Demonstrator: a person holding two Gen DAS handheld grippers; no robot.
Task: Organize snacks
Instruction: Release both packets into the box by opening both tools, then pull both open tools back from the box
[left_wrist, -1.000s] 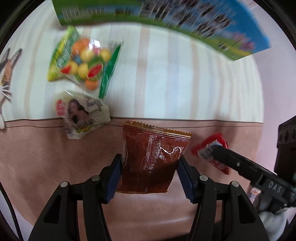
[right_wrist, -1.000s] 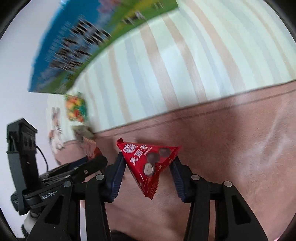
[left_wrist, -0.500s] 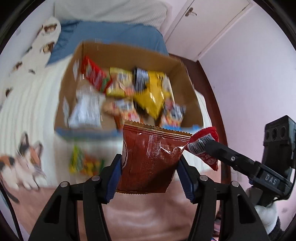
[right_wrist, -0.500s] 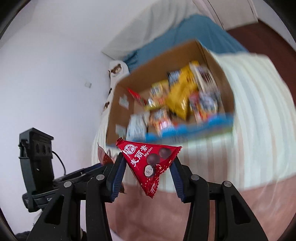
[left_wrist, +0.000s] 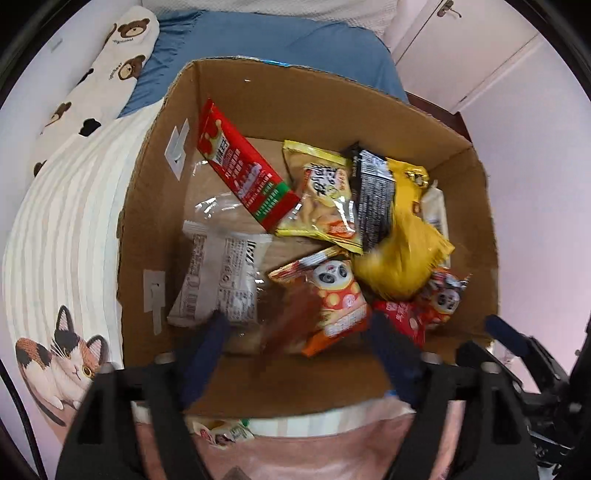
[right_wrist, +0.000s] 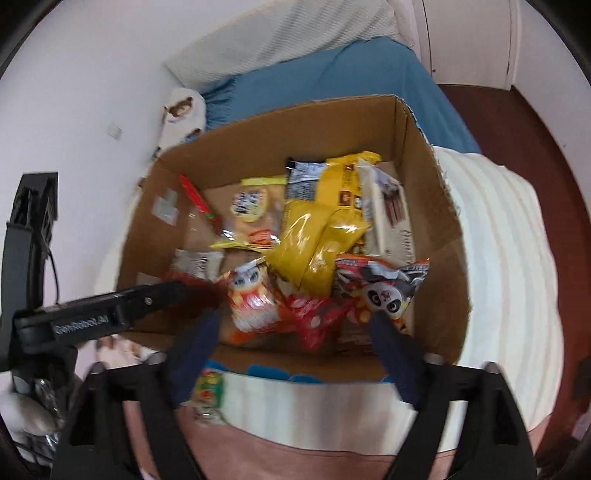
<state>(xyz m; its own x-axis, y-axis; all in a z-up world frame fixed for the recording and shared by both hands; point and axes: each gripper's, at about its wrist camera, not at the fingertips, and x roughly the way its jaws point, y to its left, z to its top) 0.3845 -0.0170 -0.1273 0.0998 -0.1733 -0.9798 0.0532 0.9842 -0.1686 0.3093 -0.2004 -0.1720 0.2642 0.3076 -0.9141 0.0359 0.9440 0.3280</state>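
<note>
A cardboard box (left_wrist: 332, 110) (right_wrist: 436, 236) full of snack packets stands on the bed. My left gripper (left_wrist: 299, 354) is open over the box's near edge; a blurred brown packet (left_wrist: 291, 317) is falling from it into the box. My right gripper (right_wrist: 291, 354) is open too; the red triangular packet (right_wrist: 314, 317) lies loose in the box just beyond its fingers. The left gripper's arm (right_wrist: 110, 314) shows in the right wrist view, the right gripper's finger (left_wrist: 513, 336) in the left wrist view.
The box holds a red carton (left_wrist: 243, 166), yellow bags (left_wrist: 399, 258), a white packet (left_wrist: 221, 277) and panda packets (right_wrist: 384, 288). A cat-print striped blanket (left_wrist: 62, 229), a blue sheet (right_wrist: 332, 81), a small packet (left_wrist: 221, 434) and a fruit-candy bag (right_wrist: 210, 391) lie outside.
Both grippers rose from the bed to above the box and opened. The brown packet and the red triangular packet have left the jaws and dropped into the box.
</note>
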